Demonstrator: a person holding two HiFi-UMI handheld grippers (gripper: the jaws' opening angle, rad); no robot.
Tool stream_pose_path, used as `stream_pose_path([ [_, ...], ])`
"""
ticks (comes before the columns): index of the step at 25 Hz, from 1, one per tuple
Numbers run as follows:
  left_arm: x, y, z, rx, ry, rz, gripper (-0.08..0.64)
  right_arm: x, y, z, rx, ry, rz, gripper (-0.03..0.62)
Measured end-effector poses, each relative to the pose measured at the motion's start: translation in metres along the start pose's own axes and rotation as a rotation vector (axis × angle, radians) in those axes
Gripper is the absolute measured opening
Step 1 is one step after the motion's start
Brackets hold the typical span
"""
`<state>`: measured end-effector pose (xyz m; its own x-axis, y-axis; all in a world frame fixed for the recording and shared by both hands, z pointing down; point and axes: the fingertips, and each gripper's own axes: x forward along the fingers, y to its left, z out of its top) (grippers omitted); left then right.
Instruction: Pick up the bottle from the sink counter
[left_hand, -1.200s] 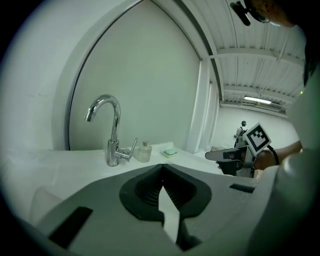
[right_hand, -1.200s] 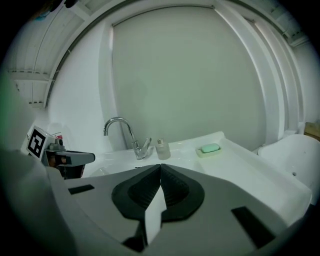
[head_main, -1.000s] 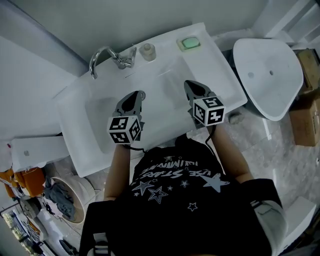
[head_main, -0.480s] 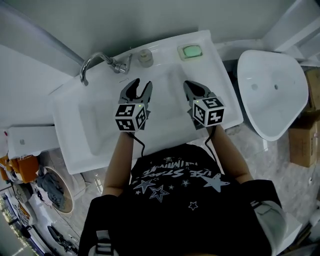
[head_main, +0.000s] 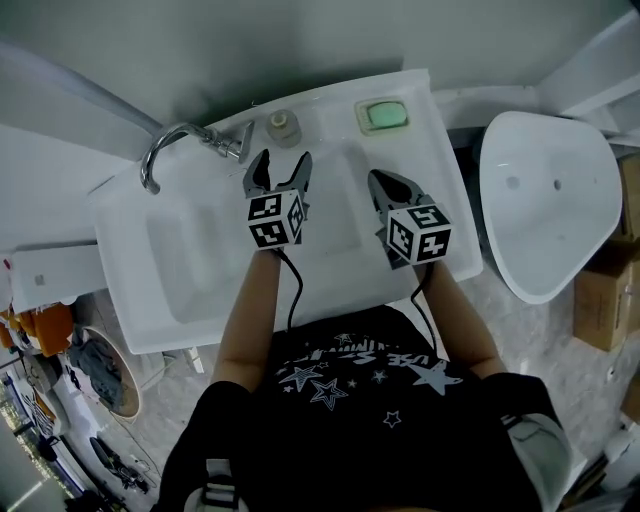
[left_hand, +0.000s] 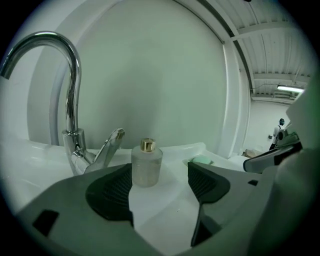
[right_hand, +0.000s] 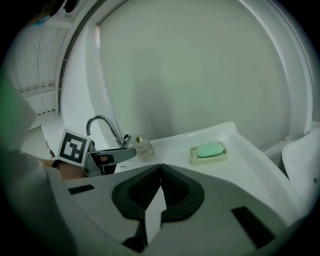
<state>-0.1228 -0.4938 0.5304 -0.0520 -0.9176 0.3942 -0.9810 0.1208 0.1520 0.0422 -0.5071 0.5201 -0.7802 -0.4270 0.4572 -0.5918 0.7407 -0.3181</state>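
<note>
1. L gripper (head_main: 283, 163) now reaches fwd over the sink counter (head_main: 432, 160). A sec ago it hung lower over the basin (head_main: 190, 250).
2. Its jaws were pressed together then; they are opening now, spread wide, w/ nothing between the pads and nothing gripped.
3. The bottle (head_main: 284, 127), frosted w/ a gold cap, stands upright on the counter's back ledge, btwn the faucet (head_main: 175, 130) and the soap dish (head_main: 383, 115). Same spot as before.
4. L gripper view: the bottle (left_hand: 146, 165) sits just ahead of the open jaws, roughly in line w/ the gap but nearer the left pad, untouched.
5. R gripper (head_main: 380, 180) holds about where it was, over the counter's right part, in front of the soap dish. Its jaws are clenched together on nothing, as the R gripper view confirms.
6. The green soap bar lies in its dish at the back right corner, as earlier.
7. A separate white basin (head_main: 545, 200) sits off to the right, beyond the counter's edge.
</note>
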Motion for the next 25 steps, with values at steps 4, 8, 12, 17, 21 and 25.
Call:
stream_pose_path([
  [4, 0.024, 0.011, -0.005, 0.005, 0.014, 0.061, 0.344, 0.009, -0.009, -0.002, 0.015, 0.011, 0.001, 0.006],
  [8, 0.043, 0.02, -0.005, 0.004, -0.004, 0.114, 0.362, 0.016, -0.019, -0.008, 0.036, 0.026, 0.001, 0.006],
  [12, 0.06, 0.023, -0.005, 0.0, 0.0, 0.133, 0.364, 0.021, -0.025, -0.017, 0.045, 0.047, 0.003, 0.006],
  [17, 0.073, 0.028, -0.006, -0.01, 0.01, 0.149, 0.364, 0.023, -0.031, -0.024, 0.055, 0.063, 0.004, 0.006],
  [21, 0.082, 0.03, -0.002, 0.002, -0.009, 0.154, 0.364, 0.025, -0.036, -0.024, 0.054, 0.065, 0.001, 0.006],
  [25, 0.088, 0.034, -0.001, -0.011, -0.019, 0.16, 0.364, 0.027, -0.037, -0.022, 0.054, 0.059, 0.006, 0.006],
])
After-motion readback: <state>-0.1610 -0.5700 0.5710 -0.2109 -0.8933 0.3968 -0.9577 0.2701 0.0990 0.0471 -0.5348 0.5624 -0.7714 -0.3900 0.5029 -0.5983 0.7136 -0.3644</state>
